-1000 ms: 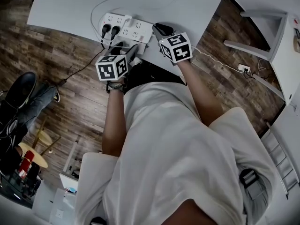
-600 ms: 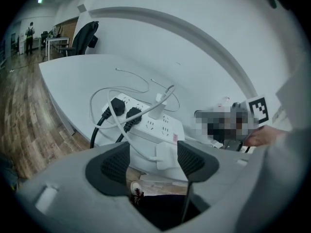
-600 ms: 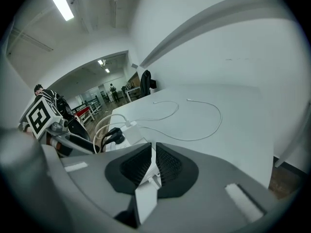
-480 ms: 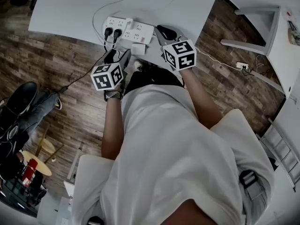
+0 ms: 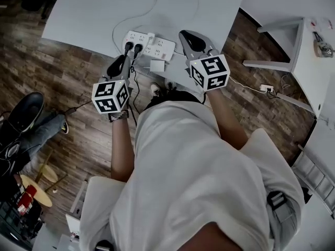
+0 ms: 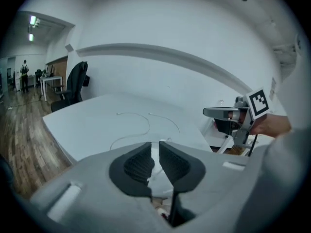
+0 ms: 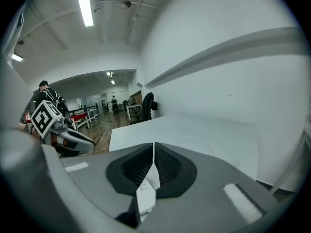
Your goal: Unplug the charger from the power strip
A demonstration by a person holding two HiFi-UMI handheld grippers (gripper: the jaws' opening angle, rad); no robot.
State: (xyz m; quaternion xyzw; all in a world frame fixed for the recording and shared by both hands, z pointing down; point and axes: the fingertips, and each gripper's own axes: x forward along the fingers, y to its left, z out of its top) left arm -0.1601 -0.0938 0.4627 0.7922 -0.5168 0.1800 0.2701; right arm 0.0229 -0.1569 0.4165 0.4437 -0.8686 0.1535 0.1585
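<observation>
- Only the head view shows the power strip [image 5: 152,42], the two black plugs [image 5: 133,48] seated in its left end, and the charger [image 5: 157,65]. Both gripper views look over the table [image 5: 89,14] toward the wall and catch only a thin white cable [image 6: 141,123] on it.
- The left gripper view shows my left gripper [image 5: 120,61] with its pads nearly together. They have just been closing. A slim gap remains, bare table shows through it, and nothing is gripped.
- The right gripper view shows my right gripper [image 5: 187,36] clenched to a hairline. A white sliver sits low in the slit, and I cannot tell what it is.
- Each gripper view also catches the other gripper off to the side, its marker cube showing.
- Both my forearms reach forward. The left gripper hangs at the table's near edge close to the black plugs, and the right hangs over the table just right of the power strip. Both tilt a little downward.
- The charger is a small white square block. It lies flat near the table's edge, just beside the power strip's near side and out of its sockets. It is between my grippers, and neither touches it.
</observation>
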